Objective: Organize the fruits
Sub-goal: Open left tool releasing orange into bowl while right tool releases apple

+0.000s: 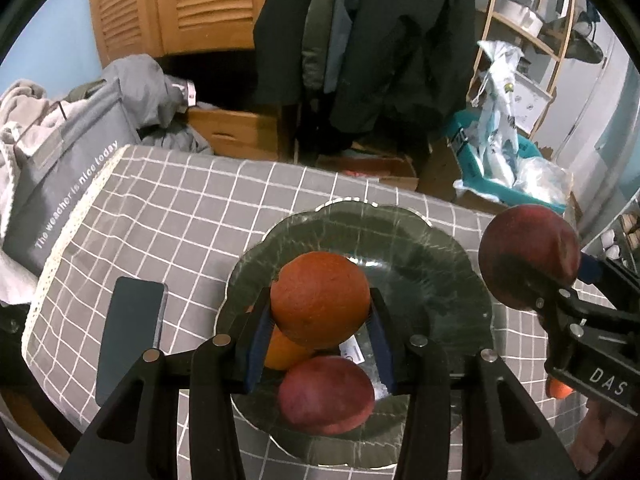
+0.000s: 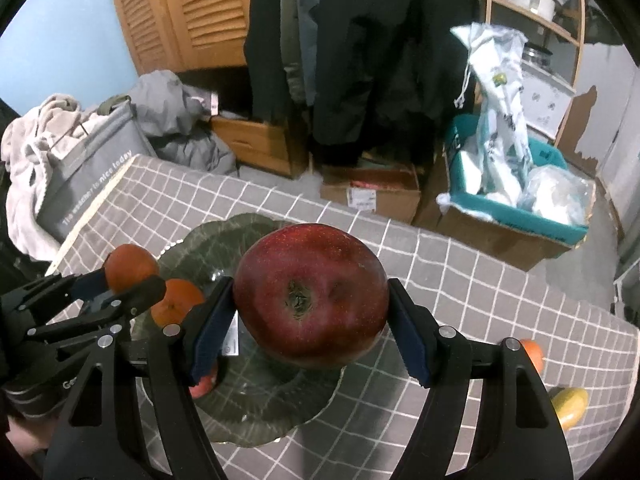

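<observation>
The glass plate [image 1: 440, 264] lies on the checked tablecloth [image 1: 180, 208], below both grippers; already on it are a red apple [image 1: 326, 394] and a second orange [image 1: 280, 350]. The right gripper [image 2: 310, 320] clamps a big apple [image 2: 311, 294] over the plate's right edge; the left gripper [image 1: 320, 320] pinches an orange [image 1: 320, 300] directly above those fruits, nearer to setting down.

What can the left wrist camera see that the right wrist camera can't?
Only the left wrist view shows the dark phone lying on the checked cloth and the whole red fruit resting on the plate.

Only the right wrist view shows the yellow-green fruit and the small orange fruit on the cloth to the right, off the plate.

Both show the glass plate, the left tool gripping an orange, the right tool gripping a red apple, and another orange on the plate.
</observation>
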### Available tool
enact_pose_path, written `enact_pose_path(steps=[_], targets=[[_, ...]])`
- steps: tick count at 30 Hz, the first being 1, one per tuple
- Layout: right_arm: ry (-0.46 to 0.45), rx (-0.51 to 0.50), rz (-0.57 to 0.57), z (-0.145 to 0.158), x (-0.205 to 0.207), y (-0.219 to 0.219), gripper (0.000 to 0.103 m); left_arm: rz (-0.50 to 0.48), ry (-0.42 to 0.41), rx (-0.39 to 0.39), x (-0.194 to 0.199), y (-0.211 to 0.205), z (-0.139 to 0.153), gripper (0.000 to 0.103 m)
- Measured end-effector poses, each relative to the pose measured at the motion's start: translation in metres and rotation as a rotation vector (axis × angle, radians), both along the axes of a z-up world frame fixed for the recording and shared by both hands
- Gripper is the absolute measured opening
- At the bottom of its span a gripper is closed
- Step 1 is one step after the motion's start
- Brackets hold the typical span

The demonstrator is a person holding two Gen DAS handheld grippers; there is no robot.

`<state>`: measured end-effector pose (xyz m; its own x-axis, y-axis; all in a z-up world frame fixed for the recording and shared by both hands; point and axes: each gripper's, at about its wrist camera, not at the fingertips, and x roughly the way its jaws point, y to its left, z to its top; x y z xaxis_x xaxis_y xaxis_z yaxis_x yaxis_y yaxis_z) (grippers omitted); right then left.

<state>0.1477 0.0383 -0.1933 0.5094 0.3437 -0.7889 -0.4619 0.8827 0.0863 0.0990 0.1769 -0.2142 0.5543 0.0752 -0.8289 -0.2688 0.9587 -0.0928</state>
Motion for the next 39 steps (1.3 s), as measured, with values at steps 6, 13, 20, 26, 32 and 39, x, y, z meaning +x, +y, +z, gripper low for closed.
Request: enact_pose_path(steps=[6, 13, 20, 26, 32, 39], targets=[[0.041, -0.013, 0.005, -0.018, 0.005, 0.005, 0.074, 0.004, 0.044, -0.028, 0.006, 0.004, -0.017, 0.046], [0.059, -0.016, 0.008, -0.026, 0.007, 0.007, 0.074, -0.006, 0.075, -0.026, 0.009, 0.002, -0.027, 0.046], [0.062, -0.012, 0.015, -0.026, 0.010, 0.011, 0.074, 0.003, 0.049, -0.016, 0.006, 0.005, -0.022, 0.070], [0.069, -0.012, 0.018, -0.027, 0.013, 0.014, 0.074, 0.034, 0.062, -0.002, -0.001, 0.013, -0.021, 0.070], [0.096, -0.022, 0.033, -0.034, 0.015, 0.022, 0.074, 0.085, 0.071, -0.004, -0.013, 0.029, -0.021, 0.073], [0.143, -0.033, 0.049, -0.045, 0.016, 0.029, 0.075, 0.123, 0.072, -0.004, -0.023, 0.041, -0.018, 0.073]])
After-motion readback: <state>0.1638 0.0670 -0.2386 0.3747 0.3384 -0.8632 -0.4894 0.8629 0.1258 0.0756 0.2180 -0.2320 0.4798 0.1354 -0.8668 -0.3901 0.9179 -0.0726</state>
